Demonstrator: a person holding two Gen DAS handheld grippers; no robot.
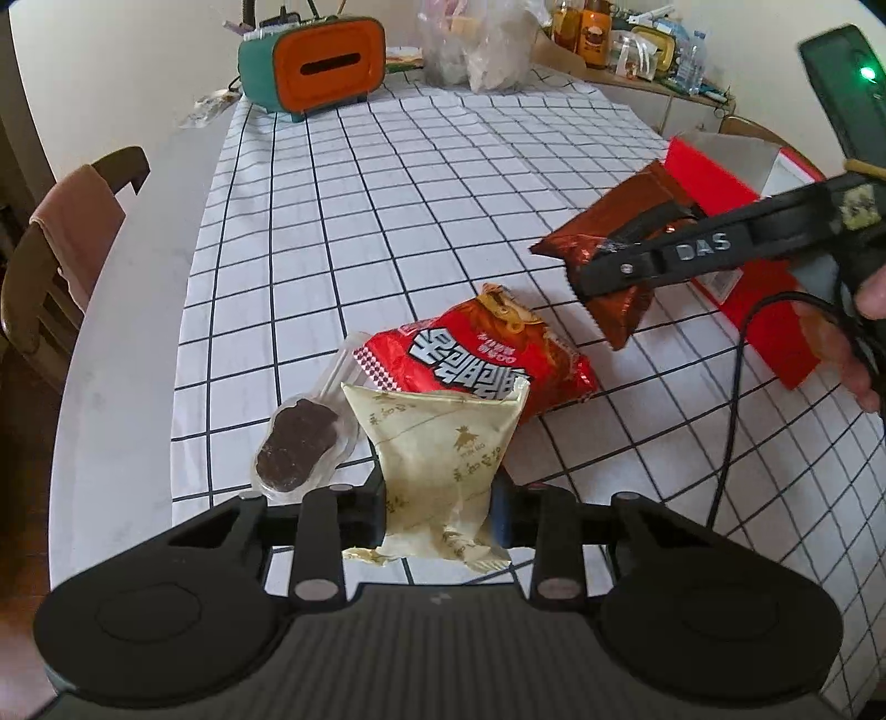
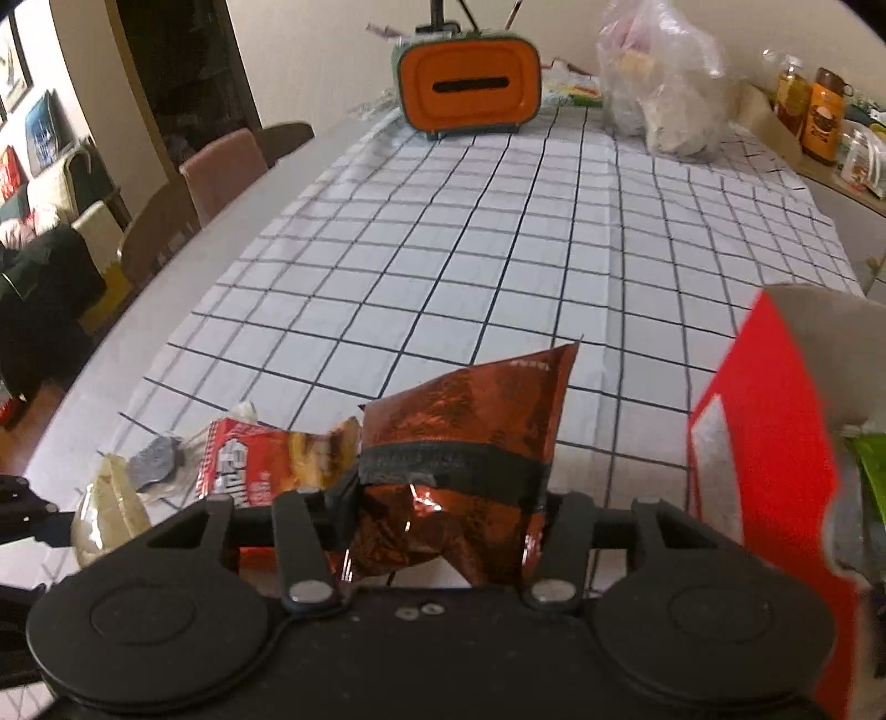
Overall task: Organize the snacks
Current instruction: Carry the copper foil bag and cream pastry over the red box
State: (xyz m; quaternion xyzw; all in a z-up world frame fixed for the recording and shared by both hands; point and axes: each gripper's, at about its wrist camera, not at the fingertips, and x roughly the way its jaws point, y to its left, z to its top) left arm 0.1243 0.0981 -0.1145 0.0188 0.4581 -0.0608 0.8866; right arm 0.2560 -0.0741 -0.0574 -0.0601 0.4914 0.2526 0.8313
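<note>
My left gripper [image 1: 440, 512] is shut on a cream snack packet [image 1: 437, 448] and holds it upright just above the checked cloth. Behind it lie a red snack bag [image 1: 482, 360] and a clear packet with a dark biscuit [image 1: 299, 443]. My right gripper [image 2: 448, 498] is shut on a brown foil snack packet [image 2: 470, 421], lifted off the table; it also shows in the left wrist view [image 1: 614, 243]. An open red box [image 2: 769, 443] stands just right of the right gripper, with a green packet [image 2: 872, 471] inside. The red bag [image 2: 260, 459] lies left of it.
An orange and green tissue box [image 1: 326, 63] stands at the far end of the table [image 1: 111, 343], next to a clear plastic bag [image 1: 476, 50]. Chairs [image 1: 61, 243] stand along the left side. Bottles and jars [image 1: 592, 27] fill a shelf at the far right.
</note>
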